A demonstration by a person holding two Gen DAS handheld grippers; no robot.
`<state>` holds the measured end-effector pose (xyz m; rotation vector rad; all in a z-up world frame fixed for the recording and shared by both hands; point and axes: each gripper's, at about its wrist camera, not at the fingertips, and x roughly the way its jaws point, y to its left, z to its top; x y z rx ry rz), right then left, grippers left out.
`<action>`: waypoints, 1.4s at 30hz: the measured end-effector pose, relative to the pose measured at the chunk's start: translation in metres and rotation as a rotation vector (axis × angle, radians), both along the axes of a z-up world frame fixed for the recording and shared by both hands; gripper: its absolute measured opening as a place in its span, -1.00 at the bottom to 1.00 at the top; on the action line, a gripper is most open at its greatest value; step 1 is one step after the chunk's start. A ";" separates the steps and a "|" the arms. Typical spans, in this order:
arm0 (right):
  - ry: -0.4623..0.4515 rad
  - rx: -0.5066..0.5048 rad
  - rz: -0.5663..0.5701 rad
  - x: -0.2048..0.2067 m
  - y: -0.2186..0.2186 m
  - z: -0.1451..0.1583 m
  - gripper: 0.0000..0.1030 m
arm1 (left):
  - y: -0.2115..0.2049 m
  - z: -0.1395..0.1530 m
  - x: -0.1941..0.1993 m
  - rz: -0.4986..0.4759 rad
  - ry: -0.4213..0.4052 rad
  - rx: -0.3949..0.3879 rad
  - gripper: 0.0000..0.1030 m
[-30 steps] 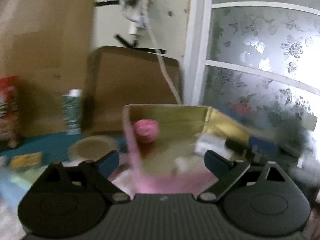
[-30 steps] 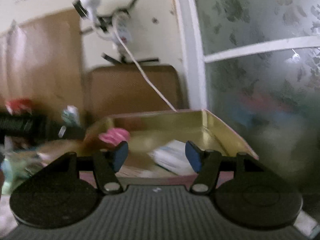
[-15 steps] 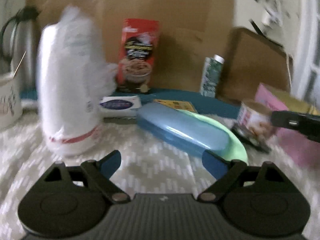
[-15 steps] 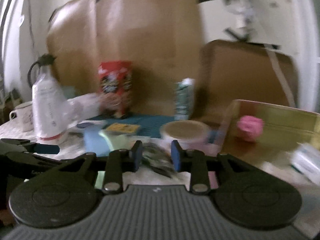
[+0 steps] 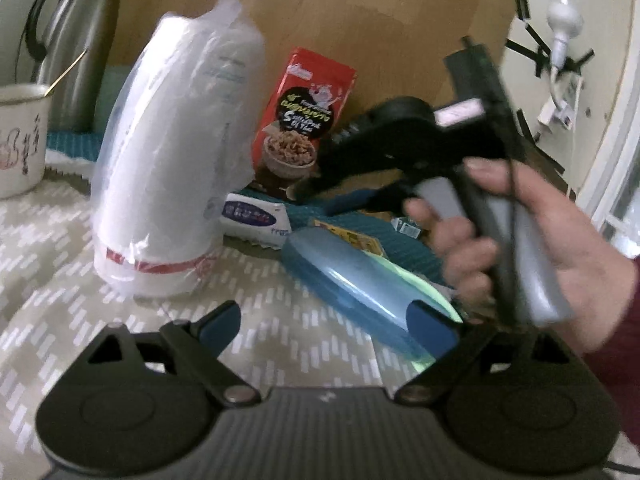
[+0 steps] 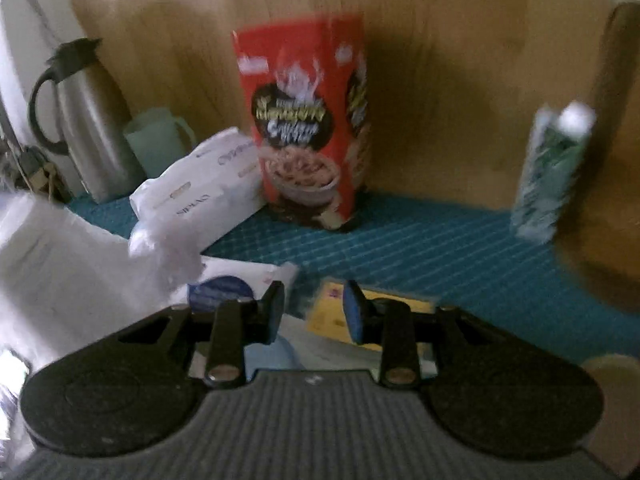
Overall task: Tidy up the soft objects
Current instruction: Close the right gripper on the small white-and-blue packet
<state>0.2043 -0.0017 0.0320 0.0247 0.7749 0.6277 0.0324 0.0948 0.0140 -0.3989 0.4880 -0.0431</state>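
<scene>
Both views swung off the pink box onto the tabletop (image 5: 60,280) clutter. Left gripper (image 5: 324,320) wide, opening, empty. Right gripper (image 6: 314,312) narrow, opening slightly, empty, above the tissue pack (image 6: 240,280) beside the cereal box (image 6: 304,120). Step: reaching for the next soft item. Next: descend, straddle pack, close.

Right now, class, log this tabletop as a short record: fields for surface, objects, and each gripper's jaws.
surface: patterned cloth in front, teal mat behind
standing: red cereal box, steel flask, bagged white roll, green carton
lying: blue case, tissue pack, yellow card
left gripper: jaws opening, nothing between them
right gripper: jaws narrow, opening, nothing gripped; held by a hand
</scene>
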 end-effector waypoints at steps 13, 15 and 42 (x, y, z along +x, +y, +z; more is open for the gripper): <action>0.159 0.030 -0.031 0.036 0.041 -0.025 -0.54 | 0.007 -0.005 0.005 0.000 0.021 -0.058 0.85; 0.153 0.037 -0.035 0.032 0.036 -0.024 -0.64 | 0.006 -0.006 0.005 0.001 0.021 -0.060 0.85; -0.344 0.176 -0.151 -0.210 -0.148 0.033 -0.77 | 0.010 -0.004 -0.009 -0.029 -0.057 -0.109 0.89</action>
